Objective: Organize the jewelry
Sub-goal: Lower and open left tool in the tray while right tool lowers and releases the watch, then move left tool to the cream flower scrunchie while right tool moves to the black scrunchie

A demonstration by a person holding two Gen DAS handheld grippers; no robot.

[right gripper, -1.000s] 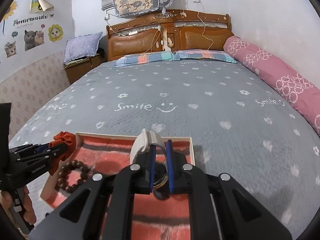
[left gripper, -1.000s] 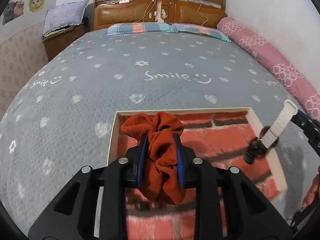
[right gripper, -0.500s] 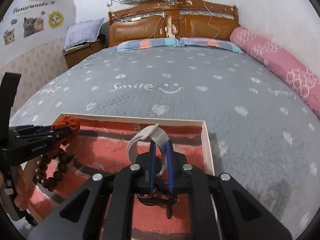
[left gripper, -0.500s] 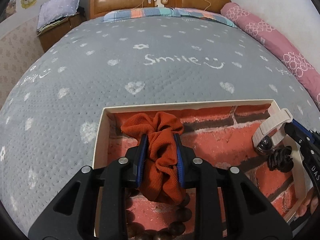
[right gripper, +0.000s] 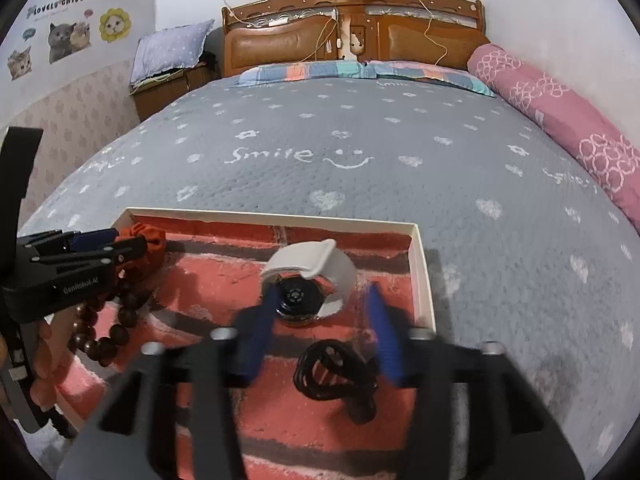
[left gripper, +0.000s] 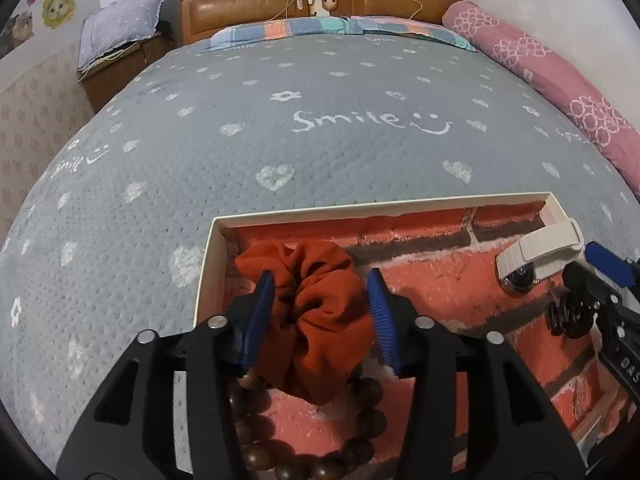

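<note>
Drop-off step: left gripper (left gripper: pixel 322 312) fingers just opened off scrunchie (left gripper: pixel 316 312) in tray's (left gripper: pixel 376 210) far-left corner, right gripper (right gripper: pixel 322 330) fingers off watch (right gripper: pixel 310 276) near tray's right edge; next, lift both clear w/o snagging.

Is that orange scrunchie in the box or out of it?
In. The scrunchie lies in the box's near-left corner beside wooden beads, between the left gripper's just-opened jaws.

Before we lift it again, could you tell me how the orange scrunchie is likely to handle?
The orange scrunchie looks soft and floppy: its ribbed cloth bunches in folds. Probably light, and unlikely to roll. It slumps over the bead bracelet.
</note>
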